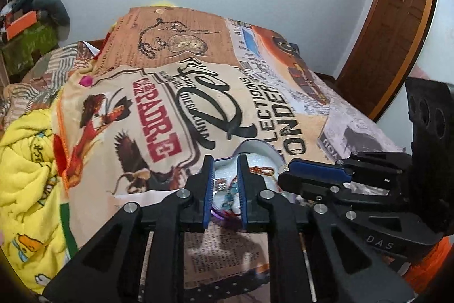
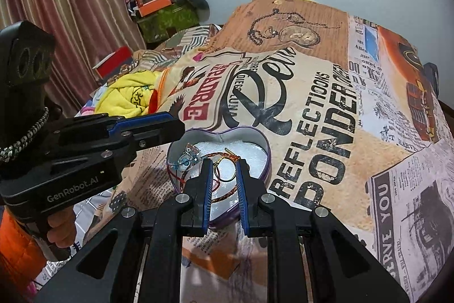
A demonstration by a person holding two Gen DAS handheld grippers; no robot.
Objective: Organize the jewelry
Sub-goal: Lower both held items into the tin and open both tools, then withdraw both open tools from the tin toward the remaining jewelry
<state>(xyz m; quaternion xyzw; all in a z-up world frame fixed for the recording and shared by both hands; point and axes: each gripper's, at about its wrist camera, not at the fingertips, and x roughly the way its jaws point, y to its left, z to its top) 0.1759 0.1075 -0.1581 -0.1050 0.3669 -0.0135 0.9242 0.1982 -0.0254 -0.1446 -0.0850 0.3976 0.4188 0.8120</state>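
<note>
A heart-shaped tin (image 2: 262, 144) with a white lining sits on the printed blanket. In it lie a blue beaded piece (image 2: 187, 158), a red-brown braided cord (image 2: 224, 196) and a thin gold ring (image 2: 225, 171). My right gripper (image 2: 223, 165) is open just above the tin, its fingers on either side of the gold ring. My left gripper (image 1: 225, 161) is open over the tin's near left part (image 1: 255, 145), with the blue piece (image 1: 228, 193) between its fingers. Each gripper shows from the side in the other's view: the right one (image 1: 286, 173) and the left one (image 2: 178, 127).
The printed blanket (image 2: 326, 110) covers the bed. A crumpled yellow towel (image 2: 127, 95) lies at the left. A red box (image 2: 113, 61), an orange box (image 2: 153, 4) and clutter stand by the striped curtain (image 2: 71, 4). A wooden door (image 1: 397, 19) stands at the right.
</note>
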